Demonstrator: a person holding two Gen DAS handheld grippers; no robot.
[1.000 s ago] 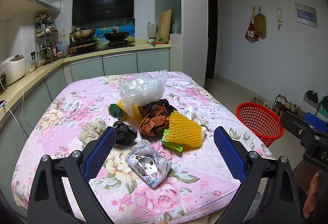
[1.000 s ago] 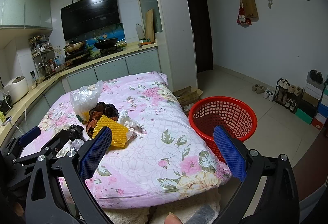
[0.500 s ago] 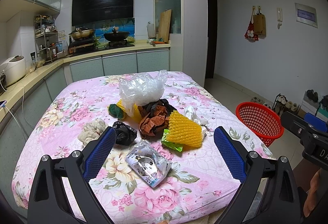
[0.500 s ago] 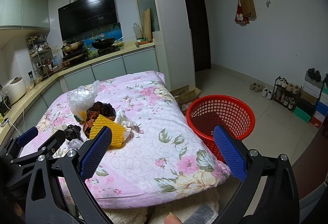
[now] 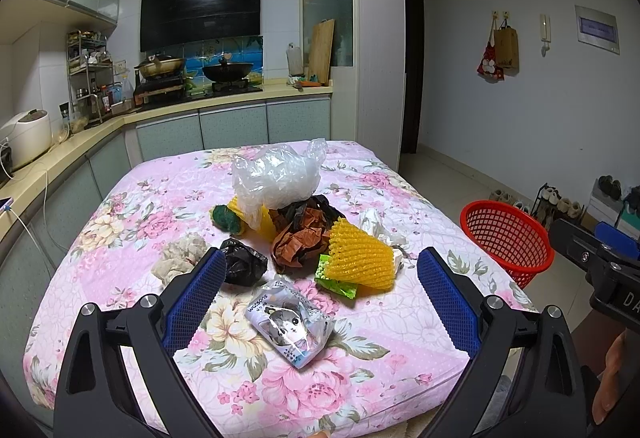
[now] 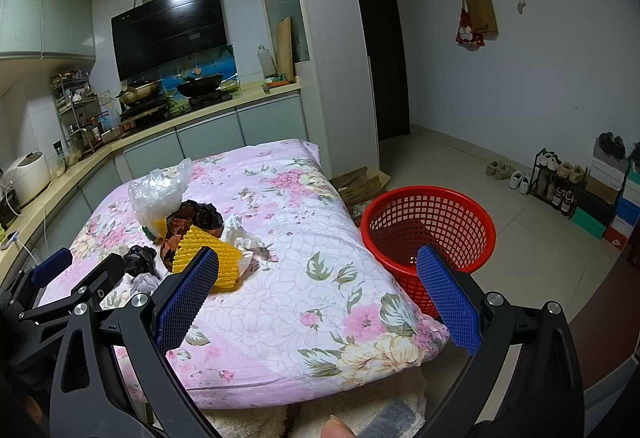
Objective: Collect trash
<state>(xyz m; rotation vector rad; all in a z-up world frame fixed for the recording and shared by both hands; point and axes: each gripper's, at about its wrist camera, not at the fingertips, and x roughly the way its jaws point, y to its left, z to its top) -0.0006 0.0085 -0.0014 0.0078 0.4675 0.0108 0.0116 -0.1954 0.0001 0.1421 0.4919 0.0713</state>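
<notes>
Left gripper [image 5: 320,294], jaws spread wide and gripping nothing, is hovering over the near edge of a table covered in a pink floral cloth [image 5: 120,222]. A heap of trash is lying at the table's middle: a clear plastic bag [image 5: 276,177] is sitting atop the pile, with crumpled brown paper [image 5: 300,242] below it, a yellow foam net [image 5: 360,258] to its right resting on a green wrapper [image 5: 336,284], a black bag [image 5: 242,266] just beside the left fingertip, and a cat-printed packet [image 5: 290,324] lying nearest the camera, apart from the heap. Right gripper [image 6: 316,302], likewise spread and empty, is pointing toward the table's right corner. A red mesh basket [image 6: 428,226] is standing on the floor just beside that corner.
</notes>
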